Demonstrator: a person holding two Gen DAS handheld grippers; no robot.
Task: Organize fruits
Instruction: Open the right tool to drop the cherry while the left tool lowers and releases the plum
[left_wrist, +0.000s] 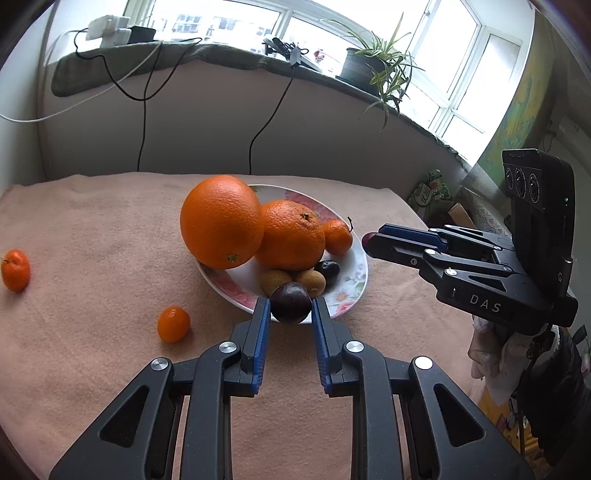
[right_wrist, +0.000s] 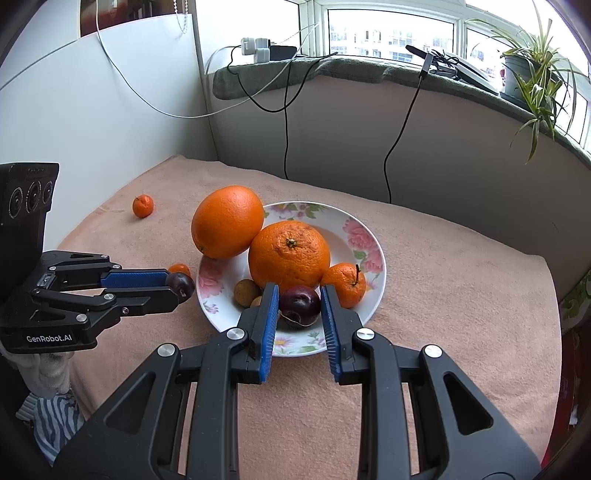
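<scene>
- My left gripper (left_wrist: 290, 308) clasps a dark plum (left_wrist: 291, 302) between its blue pads (left_wrist: 261, 332), held above the near left rim of the floral plate (right_wrist: 354, 236).
- My right gripper (right_wrist: 299, 304) pinches a second plum (right_wrist: 300, 303) over the plate's near side, stem end toward the camera.
- On the plate: a large orange (right_wrist: 227, 221) leaning across the left rim, long axis tilted; a second orange (right_wrist: 289, 255), stem up; a mandarin (right_wrist: 344, 285); small brown fruits (left_wrist: 275, 281).
- Two mandarins, one near (left_wrist: 173, 323) and one far (left_wrist: 15, 270), lie apart on the peach cloth (left_wrist: 92, 229).
- Behind: windowsill with cables (left_wrist: 140, 85) and a potted plant (left_wrist: 373, 66).
</scene>
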